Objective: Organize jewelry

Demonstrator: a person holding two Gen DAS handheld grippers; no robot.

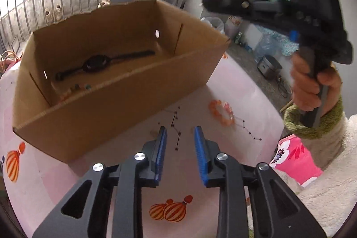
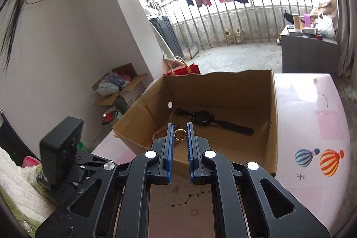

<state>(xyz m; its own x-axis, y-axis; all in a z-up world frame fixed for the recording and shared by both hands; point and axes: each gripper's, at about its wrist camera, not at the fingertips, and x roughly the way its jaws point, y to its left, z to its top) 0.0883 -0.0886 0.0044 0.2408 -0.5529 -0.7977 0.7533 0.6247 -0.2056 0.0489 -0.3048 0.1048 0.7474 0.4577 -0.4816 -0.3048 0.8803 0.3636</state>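
Observation:
An open cardboard box (image 1: 107, 108) stands on the pink table; it also shows in the right wrist view (image 2: 272, 117). Inside it lie a black watch (image 1: 96, 63) (image 2: 205, 118) and a beaded bracelet (image 1: 78, 88). An orange bead bracelet (image 1: 222, 112) lies on the table right of the box. My left gripper (image 1: 180, 133) is open and empty above the table, near the box's front wall. My right gripper (image 2: 179, 126) is over the box's near edge, its fingers apart, with a gold ring (image 2: 179, 134) between the fingertips; whether it is held or lies in the box is unclear. From the left wrist view, the right gripper (image 1: 214, 2) appears raised.
The table (image 2: 312, 117) carries balloon and constellation prints. Beyond it are a balcony railing (image 2: 245, 15) with hanging clothes, a red bag (image 2: 185, 69), and an open carton of items (image 2: 120, 86) on the floor at left.

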